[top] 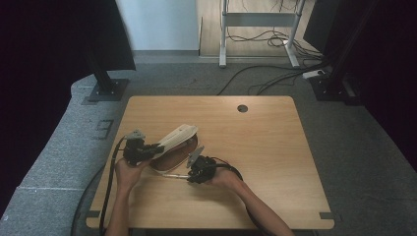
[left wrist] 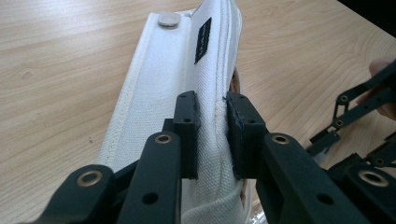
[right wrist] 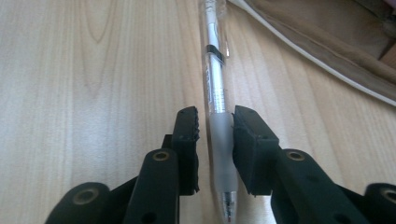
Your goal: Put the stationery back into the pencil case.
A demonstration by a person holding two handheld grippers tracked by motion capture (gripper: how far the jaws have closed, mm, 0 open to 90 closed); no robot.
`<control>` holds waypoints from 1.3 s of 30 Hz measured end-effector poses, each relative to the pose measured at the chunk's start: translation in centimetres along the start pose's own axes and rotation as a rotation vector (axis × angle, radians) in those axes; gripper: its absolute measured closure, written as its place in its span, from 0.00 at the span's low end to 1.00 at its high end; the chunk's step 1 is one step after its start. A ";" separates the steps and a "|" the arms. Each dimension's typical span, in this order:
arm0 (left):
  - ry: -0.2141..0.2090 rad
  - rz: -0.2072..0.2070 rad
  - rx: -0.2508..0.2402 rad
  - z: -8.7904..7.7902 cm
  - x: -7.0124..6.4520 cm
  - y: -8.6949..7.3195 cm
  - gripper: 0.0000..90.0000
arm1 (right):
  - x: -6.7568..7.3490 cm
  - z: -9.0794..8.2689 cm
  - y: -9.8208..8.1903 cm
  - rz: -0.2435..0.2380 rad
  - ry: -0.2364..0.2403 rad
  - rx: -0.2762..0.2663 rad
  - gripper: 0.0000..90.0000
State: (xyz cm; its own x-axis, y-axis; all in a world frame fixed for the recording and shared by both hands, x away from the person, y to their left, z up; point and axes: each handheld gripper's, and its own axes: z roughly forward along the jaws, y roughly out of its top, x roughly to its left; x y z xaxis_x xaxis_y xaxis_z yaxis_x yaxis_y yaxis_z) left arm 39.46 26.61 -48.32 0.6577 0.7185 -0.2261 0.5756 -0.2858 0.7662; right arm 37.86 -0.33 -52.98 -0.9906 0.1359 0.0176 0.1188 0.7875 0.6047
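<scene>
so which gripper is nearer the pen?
Right. The right gripper has its jaws around the pen on the table; the left gripper is clamped on the white pouch beside it.

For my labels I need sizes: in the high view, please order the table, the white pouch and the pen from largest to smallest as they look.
1. table, by far the largest.
2. white pouch, held up at one end by the left tongs.
3. pen, a thin line beside the right tongs.
</scene>
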 end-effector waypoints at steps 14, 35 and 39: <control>-0.004 -0.001 0.003 0.0 0.0 0.0 0.84 | 1.0 0.0 -0.1 0.048 -0.019 -0.005 0.88; -0.002 -0.004 0.000 0.0 0.0 0.0 0.84 | 1.5 -3.1 -0.1 0.076 -0.023 -0.087 0.88; -0.001 -0.006 -0.007 -0.1 0.0 0.0 0.84 | 1.1 -3.8 -0.2 0.094 -0.030 -0.097 0.88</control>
State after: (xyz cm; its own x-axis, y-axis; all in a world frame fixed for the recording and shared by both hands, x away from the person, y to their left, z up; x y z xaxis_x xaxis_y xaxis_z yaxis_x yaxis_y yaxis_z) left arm 39.47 26.65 -48.26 0.6543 0.7200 -0.2313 0.5765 -0.2769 0.7688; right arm 36.48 -2.64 -50.04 -0.9728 0.2253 0.0545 0.2021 0.7090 0.6756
